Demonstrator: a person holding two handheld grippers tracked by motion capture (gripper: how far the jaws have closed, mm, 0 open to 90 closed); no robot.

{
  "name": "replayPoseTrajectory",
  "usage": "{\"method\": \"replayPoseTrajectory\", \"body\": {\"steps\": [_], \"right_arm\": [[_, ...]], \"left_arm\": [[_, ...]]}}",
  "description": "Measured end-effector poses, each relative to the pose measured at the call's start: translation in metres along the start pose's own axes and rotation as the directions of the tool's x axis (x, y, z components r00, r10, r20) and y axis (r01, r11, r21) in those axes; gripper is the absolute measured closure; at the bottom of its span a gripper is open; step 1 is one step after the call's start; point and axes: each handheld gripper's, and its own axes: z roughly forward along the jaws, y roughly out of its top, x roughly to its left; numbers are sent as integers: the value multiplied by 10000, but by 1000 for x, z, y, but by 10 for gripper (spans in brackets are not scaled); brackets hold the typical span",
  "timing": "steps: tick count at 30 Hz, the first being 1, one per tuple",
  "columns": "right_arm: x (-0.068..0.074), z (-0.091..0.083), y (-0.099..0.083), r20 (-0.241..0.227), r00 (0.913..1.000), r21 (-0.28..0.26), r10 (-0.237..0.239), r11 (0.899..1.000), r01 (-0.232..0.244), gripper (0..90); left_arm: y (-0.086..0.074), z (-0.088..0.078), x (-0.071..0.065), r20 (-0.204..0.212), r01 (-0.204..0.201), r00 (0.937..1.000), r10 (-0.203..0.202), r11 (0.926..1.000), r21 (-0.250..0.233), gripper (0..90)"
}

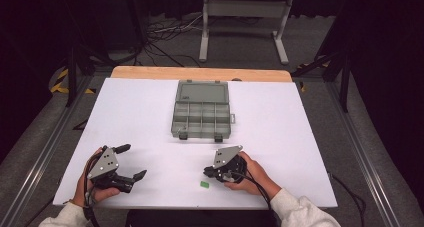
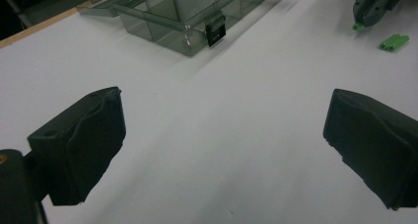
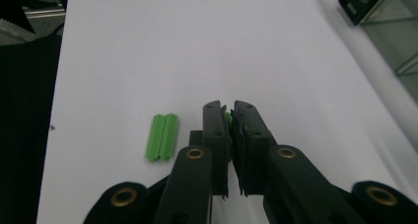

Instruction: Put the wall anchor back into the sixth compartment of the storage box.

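Pick step: right claw [image 3: 230,116] is clamped on a small green plastic piece [image 3: 228,119], a sliver of it showing between the jaws, low over the white worktop [image 1: 150,117]. A second green ribbed plastic block [image 3: 162,137] lies just beside it. Left claw [image 2: 222,135] idles, jaws wide apart, nothing in them. Next, likely: lift and carry to the open smoky-clear plastic compartment box [image 1: 201,110], release over one cell.
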Motion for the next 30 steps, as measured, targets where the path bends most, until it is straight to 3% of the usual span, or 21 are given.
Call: {"method": "replayPoseTrajectory", "body": {"steps": [11,30], "right_arm": [[-10,-13,3,689,9970,-596,339,9978,-298,853],[-20,-22,18,1146,9922,-1072,497,9935,-374,853]], "left_arm": [[0,1,1,87,-19,10000,19,10000,4,36],[-1,1,0,89,-15,10000,15,10000,24,34]]}}
